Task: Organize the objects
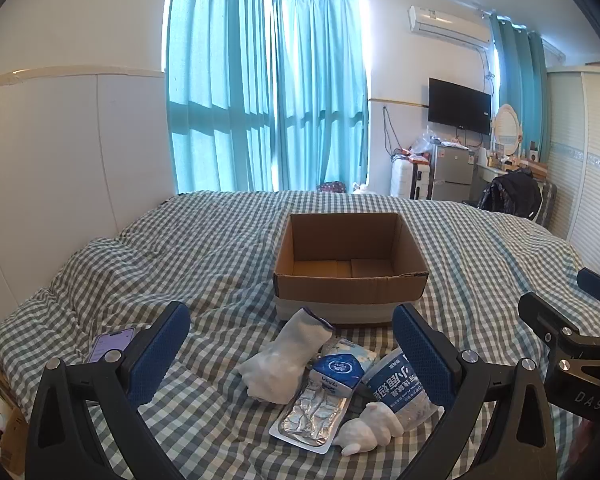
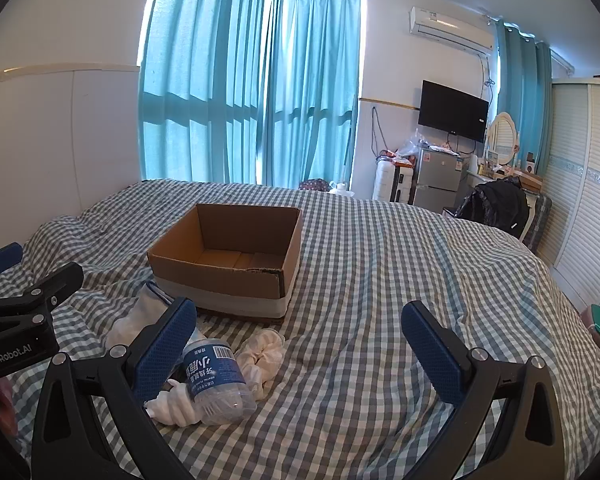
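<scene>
An empty open cardboard box stands on the checked bed; it also shows in the right wrist view. In front of it lie a white sock, a blue-and-white packet, a foil blister pack, a small white figure and a clear tub with a blue label, seen too in the right wrist view beside a crumpled white cloth. My left gripper is open above the pile. My right gripper is open, right of the pile.
A phone lies on the bed at the left. The checked duvet is rumpled. A headboard wall is at the left. A wardrobe, fridge and chair stand beyond the bed at the right.
</scene>
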The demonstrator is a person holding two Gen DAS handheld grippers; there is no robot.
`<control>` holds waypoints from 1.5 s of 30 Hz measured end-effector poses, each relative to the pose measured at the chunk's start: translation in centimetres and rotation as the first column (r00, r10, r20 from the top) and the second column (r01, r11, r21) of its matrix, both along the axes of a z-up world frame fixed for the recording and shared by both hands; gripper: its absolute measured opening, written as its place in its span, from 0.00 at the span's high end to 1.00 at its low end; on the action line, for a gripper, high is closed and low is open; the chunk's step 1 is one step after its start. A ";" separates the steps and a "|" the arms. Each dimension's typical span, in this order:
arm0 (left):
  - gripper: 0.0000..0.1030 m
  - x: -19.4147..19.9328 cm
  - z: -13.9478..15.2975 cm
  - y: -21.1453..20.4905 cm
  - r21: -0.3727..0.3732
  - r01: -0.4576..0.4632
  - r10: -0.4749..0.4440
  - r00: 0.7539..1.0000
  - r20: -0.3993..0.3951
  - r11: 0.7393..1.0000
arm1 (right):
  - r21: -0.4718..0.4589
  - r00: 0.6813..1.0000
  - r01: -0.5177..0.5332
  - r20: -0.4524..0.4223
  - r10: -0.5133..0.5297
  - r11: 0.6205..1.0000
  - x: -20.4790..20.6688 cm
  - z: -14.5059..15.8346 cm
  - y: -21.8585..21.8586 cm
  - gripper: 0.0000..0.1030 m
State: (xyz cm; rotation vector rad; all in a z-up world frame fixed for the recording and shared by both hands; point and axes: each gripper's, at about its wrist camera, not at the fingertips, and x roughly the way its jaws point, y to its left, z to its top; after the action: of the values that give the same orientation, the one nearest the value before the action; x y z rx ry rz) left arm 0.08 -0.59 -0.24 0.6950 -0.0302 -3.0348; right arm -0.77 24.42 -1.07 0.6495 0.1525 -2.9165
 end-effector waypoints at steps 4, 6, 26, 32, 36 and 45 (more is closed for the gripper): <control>0.00 0.0 0.0 -0.1 0.007 -0.001 0.001 1.000 -0.002 1.000 | -0.001 1.000 -0.002 -0.001 0.002 1.000 0.0 0.0 0.0 0.00; 0.00 0.0 -0.1 -0.2 0.008 -0.001 0.001 1.000 -0.001 1.000 | 0.000 1.000 -0.002 0.000 0.002 1.000 0.0 0.0 0.0 0.00; 0.00 -0.1 -0.4 -0.1 -0.003 -0.012 0.012 1.000 0.008 1.000 | 0.003 1.000 -0.010 0.006 0.010 1.000 0.1 -0.2 -0.1 0.00; 0.00 0.2 -0.2 -0.2 -0.001 -0.009 0.009 1.000 -0.012 1.000 | 0.002 1.000 -0.023 0.007 0.023 1.000 0.1 -0.2 -0.2 0.00; 0.00 0.2 -0.1 -0.2 -0.004 -0.010 0.010 1.000 -0.012 1.000 | 0.001 1.000 -0.030 0.008 0.030 1.000 0.2 -0.1 -0.4 0.00; 0.00 0.0 -0.4 -0.7 -0.021 -0.033 0.033 0.999 0.003 0.999 | -0.013 0.997 -0.066 0.028 0.066 0.998 0.0 -0.4 -0.6 0.00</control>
State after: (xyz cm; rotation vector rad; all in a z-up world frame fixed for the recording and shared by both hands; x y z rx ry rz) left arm 0.09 -1.30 -0.67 0.6916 -0.0496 -2.9980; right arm -0.76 23.84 -1.46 0.6709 0.1507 -2.8414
